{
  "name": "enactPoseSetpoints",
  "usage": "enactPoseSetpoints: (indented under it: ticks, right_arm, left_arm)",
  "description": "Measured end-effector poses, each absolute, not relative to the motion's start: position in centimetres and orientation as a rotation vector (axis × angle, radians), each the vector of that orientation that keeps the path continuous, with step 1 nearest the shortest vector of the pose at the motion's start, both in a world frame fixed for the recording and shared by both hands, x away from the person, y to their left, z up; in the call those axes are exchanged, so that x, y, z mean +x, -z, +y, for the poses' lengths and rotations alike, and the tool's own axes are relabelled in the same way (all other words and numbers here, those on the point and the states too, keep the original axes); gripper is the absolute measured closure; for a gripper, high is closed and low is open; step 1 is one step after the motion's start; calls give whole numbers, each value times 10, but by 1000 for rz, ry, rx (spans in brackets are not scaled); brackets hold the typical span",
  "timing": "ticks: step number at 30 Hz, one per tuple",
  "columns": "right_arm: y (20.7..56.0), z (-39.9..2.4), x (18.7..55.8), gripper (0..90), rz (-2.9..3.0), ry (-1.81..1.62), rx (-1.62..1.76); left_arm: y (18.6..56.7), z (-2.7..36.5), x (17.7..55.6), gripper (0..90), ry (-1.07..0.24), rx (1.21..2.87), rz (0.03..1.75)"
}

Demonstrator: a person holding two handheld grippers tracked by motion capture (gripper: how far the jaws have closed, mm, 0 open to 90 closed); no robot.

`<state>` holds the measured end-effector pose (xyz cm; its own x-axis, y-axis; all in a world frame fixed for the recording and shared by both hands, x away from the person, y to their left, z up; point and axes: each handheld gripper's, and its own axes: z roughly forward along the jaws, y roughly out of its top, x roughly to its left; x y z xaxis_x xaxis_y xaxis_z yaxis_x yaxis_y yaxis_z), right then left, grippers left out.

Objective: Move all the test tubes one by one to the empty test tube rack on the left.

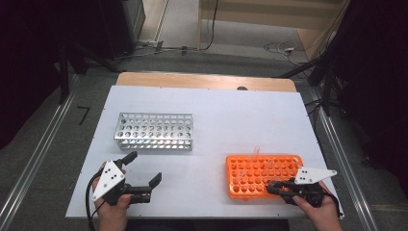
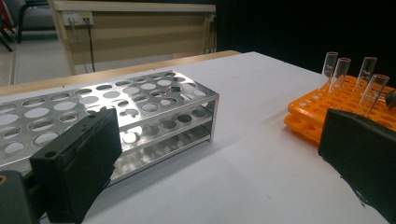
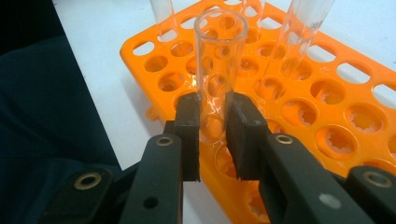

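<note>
An orange test-tube rack (image 1: pixel 263 174) sits at the front right of the white table, with several clear glass tubes standing in it. My right gripper (image 3: pixel 212 116) is shut on one upright tube (image 3: pixel 220 56) near the rack's front edge, its pads pressing both sides of the glass. From above, that gripper (image 1: pixel 269 187) lies at the rack's front right corner. A silver metal rack (image 1: pixel 154 131) with empty holes stands at the left middle. My left gripper (image 1: pixel 143 167) hovers in front of it, open, with nothing between its jaws.
The white board (image 1: pixel 211 120) lies on a wooden table; its far half is bare. From the left gripper, the metal rack (image 2: pixel 140 102) is close on the left and the orange rack (image 2: pixel 308 112) with tubes (image 2: pixel 341 74) at the right. Cables lie on the floor beyond.
</note>
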<state>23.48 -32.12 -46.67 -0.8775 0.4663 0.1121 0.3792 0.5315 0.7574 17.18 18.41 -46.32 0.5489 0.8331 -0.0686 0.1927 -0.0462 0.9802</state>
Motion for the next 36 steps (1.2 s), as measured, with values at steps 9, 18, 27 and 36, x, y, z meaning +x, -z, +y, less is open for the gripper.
enactPoseSetpoints:
  ticks: [9,18,27,36]
  right_arm:
    - [464,-322,235,736,2658,-1290,730]
    - [451,-323,231,736,2616,-1314,734]
    - [436,-321,225,737,2590,-1380,704]
    - [429,-306,219,737,2610,-1431,658]
  left_arm:
    - [463,183,171,0,-656,1563,897]
    - [463,182,171,0,-658,1565,894]
    - [462,179,170,0,-648,1568,889]
    - [457,167,170,0,-588,1575,859]
